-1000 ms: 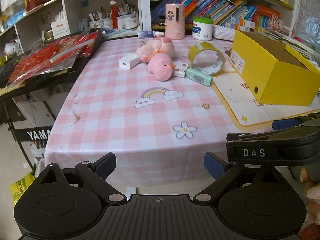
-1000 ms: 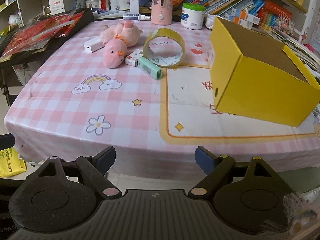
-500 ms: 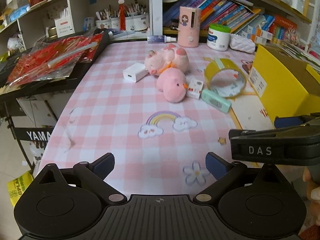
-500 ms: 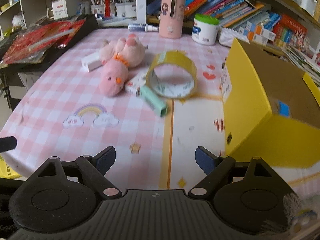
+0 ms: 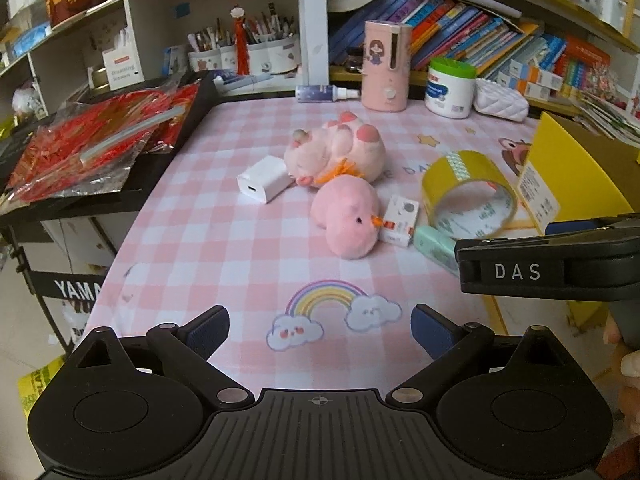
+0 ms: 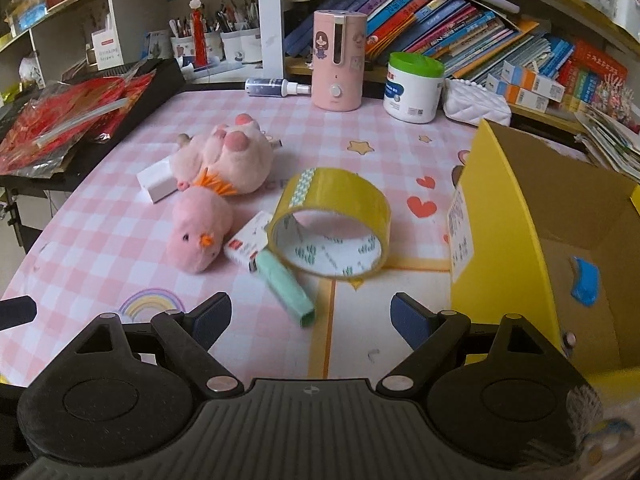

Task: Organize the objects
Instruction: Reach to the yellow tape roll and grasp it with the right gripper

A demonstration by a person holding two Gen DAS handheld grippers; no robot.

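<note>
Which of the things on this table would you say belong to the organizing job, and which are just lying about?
Likely for the job: yellow box, tape roll, pink chick plush, pale pink plush, white charger, small white box, mint-green case.

Probably just lying about: pink dispenser, green-lidded tub, spray bottle.

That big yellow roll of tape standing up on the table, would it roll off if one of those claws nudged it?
Probably, yes. The tape roll stands on its curved edge, so a sideways nudge would likely set it rolling or tip it flat. The green tube and small box against it might stop it. It looks hollow, so probably light.
</note>
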